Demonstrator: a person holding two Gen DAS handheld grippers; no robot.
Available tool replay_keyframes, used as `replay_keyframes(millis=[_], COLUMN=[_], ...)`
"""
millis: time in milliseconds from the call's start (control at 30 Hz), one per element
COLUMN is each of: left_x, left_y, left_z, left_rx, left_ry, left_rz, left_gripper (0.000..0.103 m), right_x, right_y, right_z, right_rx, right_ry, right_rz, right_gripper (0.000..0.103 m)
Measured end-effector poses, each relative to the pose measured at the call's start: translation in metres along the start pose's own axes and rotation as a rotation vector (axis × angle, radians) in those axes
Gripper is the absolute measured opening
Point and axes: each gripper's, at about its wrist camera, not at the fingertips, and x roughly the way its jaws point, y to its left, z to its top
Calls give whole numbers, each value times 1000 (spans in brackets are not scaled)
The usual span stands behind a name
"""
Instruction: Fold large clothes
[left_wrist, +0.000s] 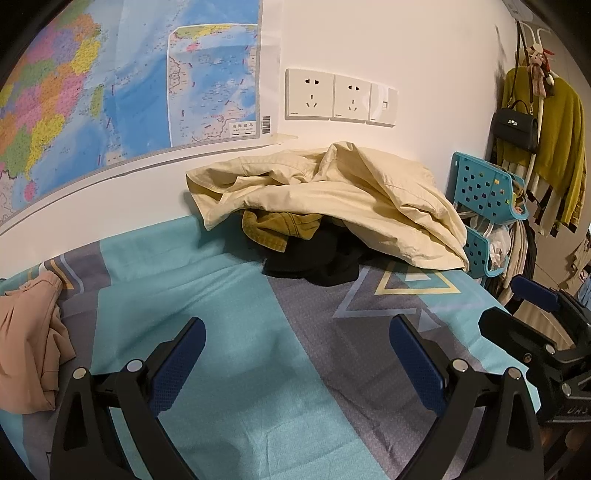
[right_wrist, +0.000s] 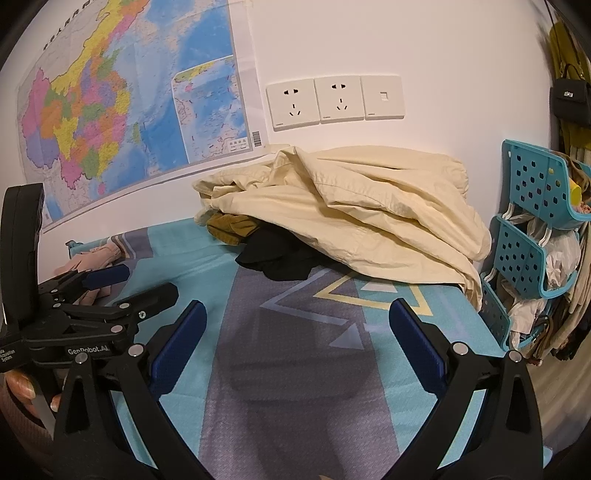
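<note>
Left gripper: the left gripper (left_wrist: 297, 334) sits at the bottom centre of the left wrist view, jaws spread wide, nothing between them, hovering over the bedsheet (left_wrist: 236, 295).

Right gripper: the right gripper (right_wrist: 297, 317) is at the bottom centre of the right wrist view, jaws also spread and holding nothing; the left wrist view shows it again at the right edge.

Clothes pile: a cream jacket (left_wrist: 332, 192) lies crumpled in the middle of both views, against the wall (left_wrist: 406, 44) at the far side of the bed. It drapes over 2 smaller items, a mustard garment (left_wrist: 273, 227) and a black garment (left_wrist: 317, 262), which poke out from its lower left edge.

Pink garment: a pink garment (left_wrist: 29, 339) lies bunched at the left edge of the left wrist view, well apart from the pile.

Surroundings: a map (left_wrist: 92, 92) fills the upper left of the frame, wall sockets (left_wrist: 340, 98) sit above the pile, and a blue basket rack (left_wrist: 484, 192) stands at the right, just beside the jacket.

Progress: nothing visible is folded. The jacket is unspread and untouched, so the task appears to be at its very start.

Left to do: likely grip the jacket, pull it onto the open sheet, flatten it, then fold; the other garments seem to wait too.
</note>
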Motion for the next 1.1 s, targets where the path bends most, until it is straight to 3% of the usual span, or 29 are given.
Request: replay_keyframes(millis=[1100], left_x=[8], left_y=[-1], left_z=[6], left_rx=[-2], left_ry=[5], left_rz=[9], left_gripper=[96], right_x=[6], right_y=[-4], right_z=[6], right_rx=[-3], right_ry=[0], right_rz=[2], right_gripper=[98])
